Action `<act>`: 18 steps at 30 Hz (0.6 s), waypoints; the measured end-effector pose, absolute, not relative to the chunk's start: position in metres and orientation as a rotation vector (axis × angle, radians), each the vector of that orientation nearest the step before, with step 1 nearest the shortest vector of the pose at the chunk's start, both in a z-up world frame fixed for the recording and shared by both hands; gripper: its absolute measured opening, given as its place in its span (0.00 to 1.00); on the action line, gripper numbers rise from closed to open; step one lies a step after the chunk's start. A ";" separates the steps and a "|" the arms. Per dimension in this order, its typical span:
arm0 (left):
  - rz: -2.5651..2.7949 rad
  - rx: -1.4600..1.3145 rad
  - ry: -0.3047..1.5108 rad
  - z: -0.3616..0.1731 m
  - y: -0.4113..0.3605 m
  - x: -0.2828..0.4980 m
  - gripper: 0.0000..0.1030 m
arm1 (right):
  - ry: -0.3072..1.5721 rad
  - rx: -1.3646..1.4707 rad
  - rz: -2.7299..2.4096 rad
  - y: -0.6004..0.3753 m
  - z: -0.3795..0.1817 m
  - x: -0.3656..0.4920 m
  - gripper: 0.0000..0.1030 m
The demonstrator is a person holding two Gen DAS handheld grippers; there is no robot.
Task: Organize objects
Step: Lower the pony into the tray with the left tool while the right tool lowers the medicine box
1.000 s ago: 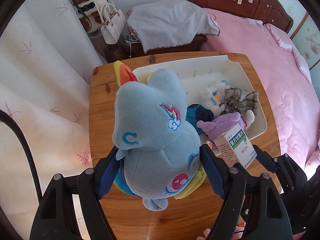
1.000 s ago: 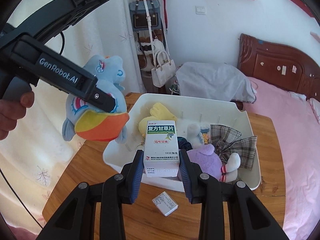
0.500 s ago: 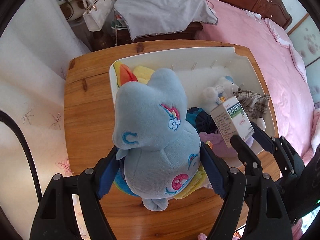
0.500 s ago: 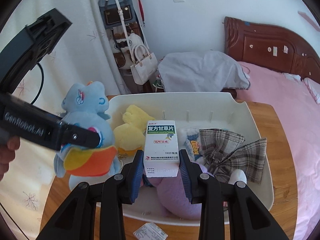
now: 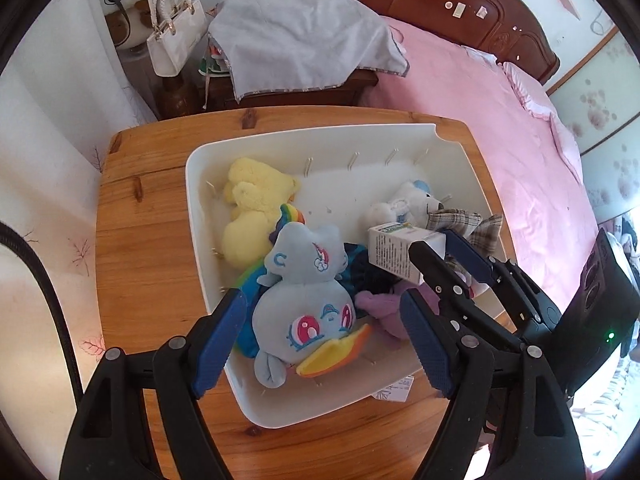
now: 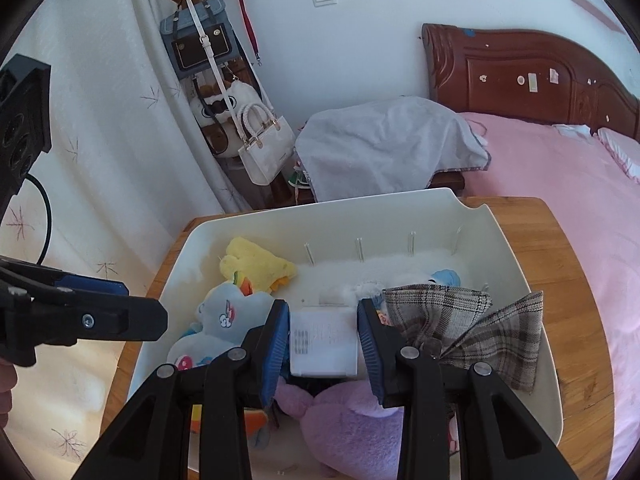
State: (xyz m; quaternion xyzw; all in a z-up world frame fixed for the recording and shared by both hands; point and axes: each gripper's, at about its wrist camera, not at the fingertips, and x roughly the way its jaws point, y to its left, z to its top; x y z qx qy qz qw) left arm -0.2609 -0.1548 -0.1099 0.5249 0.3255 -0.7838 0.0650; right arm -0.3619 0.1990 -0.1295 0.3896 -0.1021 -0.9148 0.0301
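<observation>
Over the white bin (image 5: 248,384) on the bench (image 5: 148,240), the left gripper (image 5: 320,340) stands with jaws wide, the blue plush pony (image 5: 308,304) lying loose between them inside the bin. The right gripper (image 6: 323,340), jaws narrow and just easing apart, has the medicine box (image 6: 323,340) between them above the purple plush (image 6: 348,412). Best practice: open fully, then lift straight out.

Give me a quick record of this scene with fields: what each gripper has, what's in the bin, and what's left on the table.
left gripper: open around the blue plush pony, which lies in the bin
right gripper: medicine box between its pads, over the bin
bin: white, holds yellow plush, white bear, plaid cloth, purple plush
table: small packet beside the bin
</observation>
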 end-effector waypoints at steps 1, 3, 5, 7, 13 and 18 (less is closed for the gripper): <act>-2.371 1.593 0.968 -0.110 -0.156 -0.260 0.80 | -0.320 1.197 -2.819 0.199 -0.129 -0.361 0.39; -2.382 1.591 0.957 -0.109 -0.158 -0.259 0.80 | -0.328 1.186 -2.820 0.199 -0.127 -0.361 0.56; -2.396 1.581 0.965 -0.106 -0.159 -0.256 0.80 | -0.336 1.174 -2.829 0.200 -0.124 -0.358 0.66; -2.417 1.571 0.984 -0.102 -0.161 -0.252 0.80 | -0.355 1.172 -2.826 0.201 -0.121 -0.356 0.67; -2.498 1.494 0.988 -0.084 -0.162 -0.241 0.80 | -0.376 1.167 -2.850 0.205 -0.111 -0.348 0.74; -2.570 1.457 0.895 -0.067 -0.160 -0.229 0.80 | -0.418 1.159 -2.863 0.209 -0.098 -0.338 0.78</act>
